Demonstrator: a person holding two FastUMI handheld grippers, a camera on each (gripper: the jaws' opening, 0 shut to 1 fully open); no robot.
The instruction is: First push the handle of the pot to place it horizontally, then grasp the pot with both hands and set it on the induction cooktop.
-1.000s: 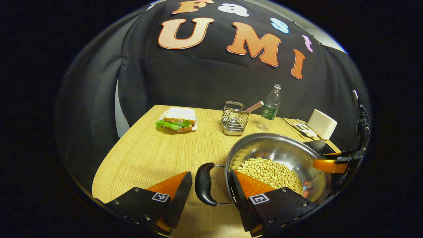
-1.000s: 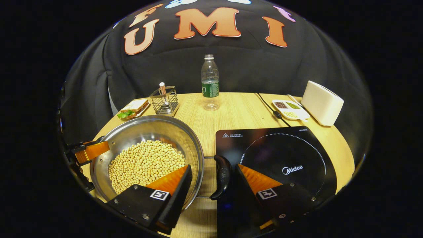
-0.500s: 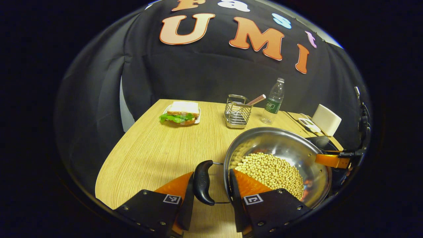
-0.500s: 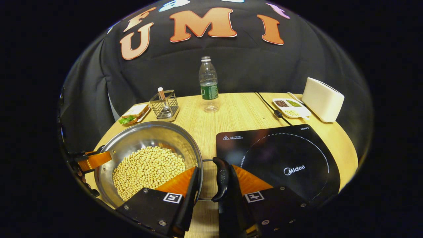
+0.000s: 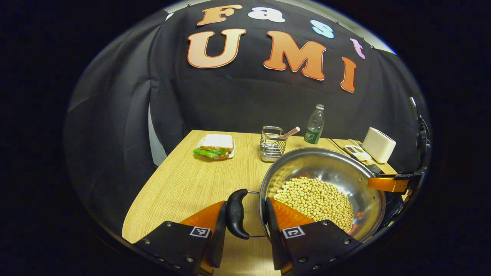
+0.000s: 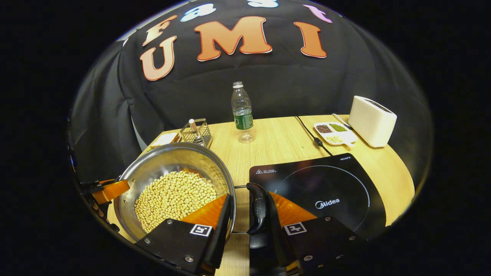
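Between each gripper's fingers a pot (image 5: pixel 326 184) handle had been clamped since a second before; left gripper (image 5: pixel 245 230) and right gripper (image 6: pixel 247 226) could lift.

Sandwich (image 5: pixel 214 147), wire caddy (image 5: pixel 272 147), bottle (image 6: pixel 243 112), toaster (image 6: pixel 371 120), dish (image 6: pixel 334 133).

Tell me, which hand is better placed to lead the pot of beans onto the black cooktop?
Right. The right claw straddles the pot handle that sits at the induction cooktop's edge, so it could lead. The left claw straddles the opposite handle, across the pot from the cooktop.
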